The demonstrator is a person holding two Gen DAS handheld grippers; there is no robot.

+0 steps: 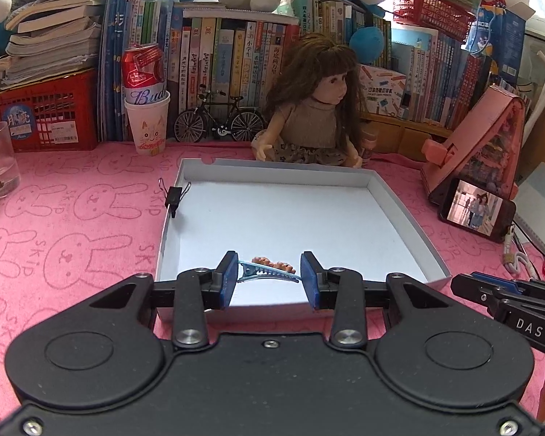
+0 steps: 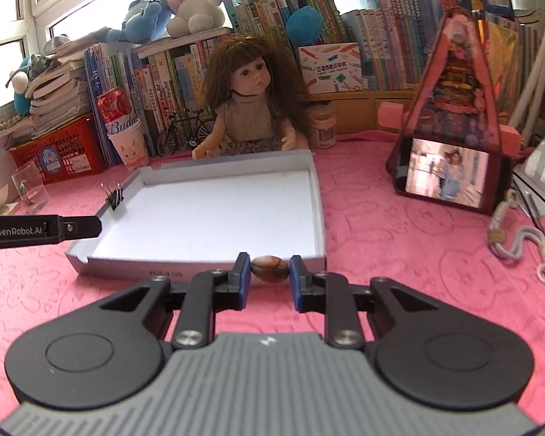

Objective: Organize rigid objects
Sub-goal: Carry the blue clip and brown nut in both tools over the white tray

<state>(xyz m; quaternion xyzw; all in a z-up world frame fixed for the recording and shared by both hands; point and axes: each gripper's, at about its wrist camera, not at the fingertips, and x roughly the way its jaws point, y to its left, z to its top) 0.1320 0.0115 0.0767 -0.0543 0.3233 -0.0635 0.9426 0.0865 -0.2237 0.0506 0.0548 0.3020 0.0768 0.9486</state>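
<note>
The left gripper (image 1: 269,279), pinching a hair clip (image 1: 267,271) crosswise, hangs just inside the white tray's (image 1: 399,214) near edge, while the right gripper (image 2: 270,275) (pinching a brown shell (image 2: 270,269)) has that edge at twelve o'clock.

Each wrist camera looked forward and down along its own jaws, close above the pink worktop (image 1: 72,218). Both views shared the white tray (image 1: 399,196) and the doll (image 2: 250,109) behind it.
</note>
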